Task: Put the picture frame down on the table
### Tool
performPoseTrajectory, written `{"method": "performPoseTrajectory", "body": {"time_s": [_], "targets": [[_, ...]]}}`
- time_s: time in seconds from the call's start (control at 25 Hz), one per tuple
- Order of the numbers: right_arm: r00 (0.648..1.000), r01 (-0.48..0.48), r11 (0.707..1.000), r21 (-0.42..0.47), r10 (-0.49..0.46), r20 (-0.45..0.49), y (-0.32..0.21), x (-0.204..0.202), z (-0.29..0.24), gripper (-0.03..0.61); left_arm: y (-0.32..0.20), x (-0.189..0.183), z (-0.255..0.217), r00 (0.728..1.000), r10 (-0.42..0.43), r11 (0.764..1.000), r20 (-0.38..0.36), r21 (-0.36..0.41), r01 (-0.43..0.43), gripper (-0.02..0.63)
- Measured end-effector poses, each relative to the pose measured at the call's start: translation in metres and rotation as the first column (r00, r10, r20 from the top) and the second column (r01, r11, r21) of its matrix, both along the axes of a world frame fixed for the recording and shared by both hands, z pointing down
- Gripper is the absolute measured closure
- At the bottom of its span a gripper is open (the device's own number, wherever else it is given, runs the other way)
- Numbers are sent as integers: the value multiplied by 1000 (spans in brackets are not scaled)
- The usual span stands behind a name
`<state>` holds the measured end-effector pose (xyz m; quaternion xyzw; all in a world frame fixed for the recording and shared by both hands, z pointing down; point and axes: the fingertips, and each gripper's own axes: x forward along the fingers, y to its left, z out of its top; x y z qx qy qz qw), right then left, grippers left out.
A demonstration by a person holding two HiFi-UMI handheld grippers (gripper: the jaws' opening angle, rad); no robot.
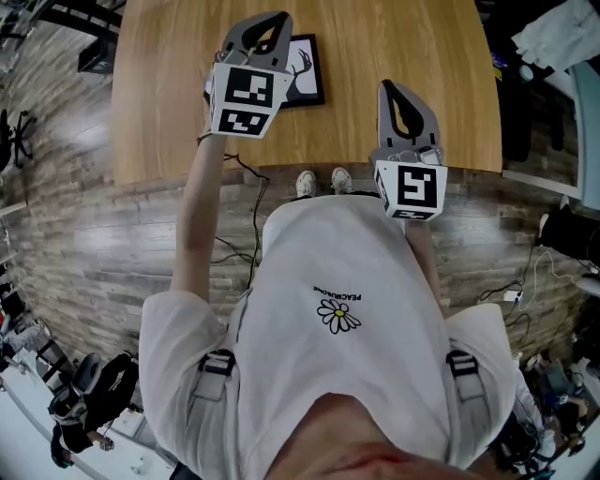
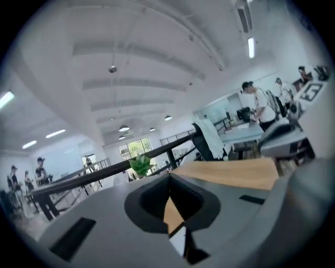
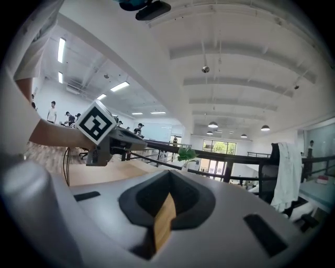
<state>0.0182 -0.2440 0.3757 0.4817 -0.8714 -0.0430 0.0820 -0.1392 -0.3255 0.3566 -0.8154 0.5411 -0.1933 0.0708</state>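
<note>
Frame (image 1: 305, 73), black-edged and rectangular, lies flat on woodgrain table (image 1: 412, 56).

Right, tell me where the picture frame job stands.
Looks done: the black picture frame with the antler drawing lies flat on the light wooden table. In hand: nothing. The left tongs hover above the frame, shut and empty; the right tongs are shut and empty too, over the table's near edge. Left: seemingly nothing.

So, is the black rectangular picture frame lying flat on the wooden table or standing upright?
Lying flat. The head view shows the black rectangular picture frame face up on the wooden table, behind the left gripper.
</note>
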Motion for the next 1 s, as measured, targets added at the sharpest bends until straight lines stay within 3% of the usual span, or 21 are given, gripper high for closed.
{"method": "performPoseTrajectory", "body": {"time_s": [0.08, 0.16, 0.24, 0.28, 0.36, 0.48, 1.0], "targets": [[1000, 12, 1000, 1, -12, 11, -1, -6, 0, 568, 18, -6, -9, 976, -41, 999, -213, -3, 41, 600], [1000, 23, 1000, -1, -23, 21, -1, -13, 1, 568, 39, -11, -7, 899, -66, 998, -434, -21, 63, 600], [999, 36, 999, -3, -36, 30, 0, -20, 1, 568, 60, -14, -2, 830, -101, 994, -548, -17, 110, 600], [998, 43, 999, -4, -43, 35, 0, -23, 1, 568, 70, -15, 1, 813, -129, 989, -568, -10, 150, 600], [997, 60, 998, -5, -60, 47, 0, -29, 0, 568, 90, -19, 3, 798, -189, 968, -572, 27, 248, 600], [996, 79, 997, -1, -79, 43, 4, -34, 0, 568, 113, -21, 5, 798, -262, 930, -542, 78, 358, 600], [996, 81, 997, 19, -82, 36, 10, -31, -2, 569, 124, -39, 10, 796, -360, 893, -486, 66, 445, 600]]}}
